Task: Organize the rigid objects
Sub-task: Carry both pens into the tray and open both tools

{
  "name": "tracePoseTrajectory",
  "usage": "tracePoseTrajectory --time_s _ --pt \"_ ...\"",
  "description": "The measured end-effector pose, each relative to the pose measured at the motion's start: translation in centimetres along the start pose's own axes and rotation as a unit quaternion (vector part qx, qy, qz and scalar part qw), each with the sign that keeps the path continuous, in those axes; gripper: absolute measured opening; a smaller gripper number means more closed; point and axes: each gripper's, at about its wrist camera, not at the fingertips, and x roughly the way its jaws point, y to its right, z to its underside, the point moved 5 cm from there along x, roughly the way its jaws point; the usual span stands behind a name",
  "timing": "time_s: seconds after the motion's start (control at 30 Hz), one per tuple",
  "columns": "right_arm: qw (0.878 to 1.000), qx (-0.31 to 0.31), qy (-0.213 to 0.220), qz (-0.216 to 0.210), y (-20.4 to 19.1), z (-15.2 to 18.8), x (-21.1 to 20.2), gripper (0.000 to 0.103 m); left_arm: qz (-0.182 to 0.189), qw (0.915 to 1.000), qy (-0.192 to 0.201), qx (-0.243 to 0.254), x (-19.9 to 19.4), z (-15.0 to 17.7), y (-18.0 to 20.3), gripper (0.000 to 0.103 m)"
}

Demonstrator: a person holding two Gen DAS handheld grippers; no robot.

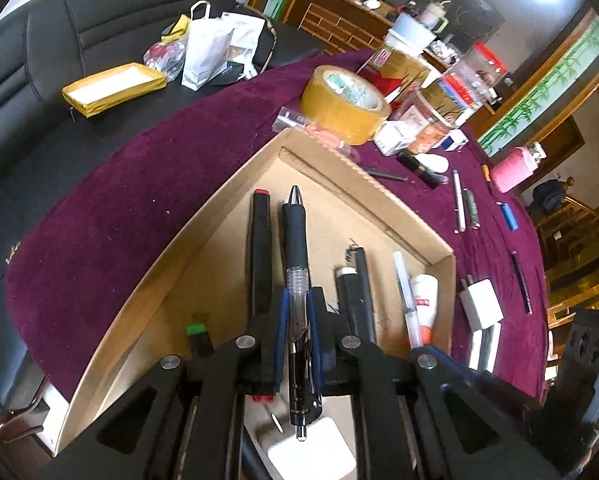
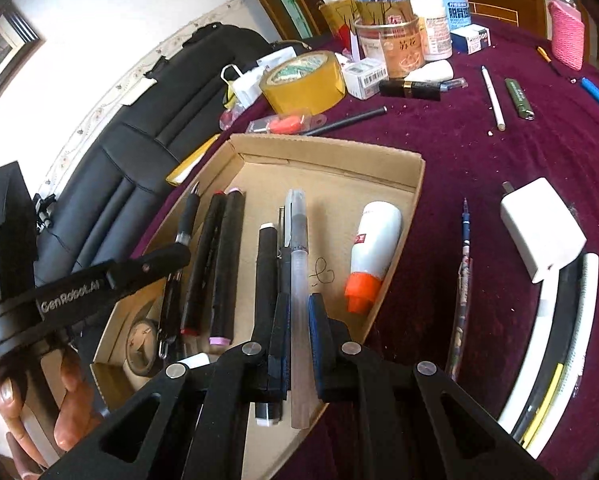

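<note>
A shallow cardboard box (image 1: 227, 200) (image 2: 415, 176) lies on a purple cloth. My left gripper (image 1: 298, 304) is shut on a black retractable pen (image 1: 295, 232) and holds it over the box beside a black marker (image 1: 260, 248). My right gripper (image 2: 298, 312) is shut on a translucent pen (image 2: 297, 248) over the box's middle. The box also holds two black markers (image 2: 219, 264), another black marker (image 2: 266, 256) and a white glue bottle with an orange cap (image 2: 373, 248) (image 1: 424, 300). The left gripper also shows in the right wrist view (image 2: 155, 264).
On the cloth lie a white charger (image 2: 541, 228) (image 1: 481, 304), a blue patterned pen (image 2: 464, 264), a white pen (image 2: 493, 96), a green tube (image 2: 519, 98), a blue lighter (image 2: 597, 94), a tape roll (image 2: 303, 80) (image 1: 343, 104), a black pencil (image 2: 347, 120), jars (image 2: 395, 40). A black sofa (image 1: 79, 32) stands behind.
</note>
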Motion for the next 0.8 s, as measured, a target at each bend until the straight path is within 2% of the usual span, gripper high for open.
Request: tracePoseTrajectory --time_s 0.43,0.8 --pt "1.000 0.005 -0.020 0.007 0.2 -1.0 2.5 0.010 -0.008 0.9997 -0.022 -0.004 2.2 -0.2 -0.6 0.011" --pt "0.998 -0.021 -0.016 0.052 -0.6 -0.9 3.4 0.010 -0.013 0.9997 -0.022 -0.005 2.8 -0.2 -1.1 0.011"
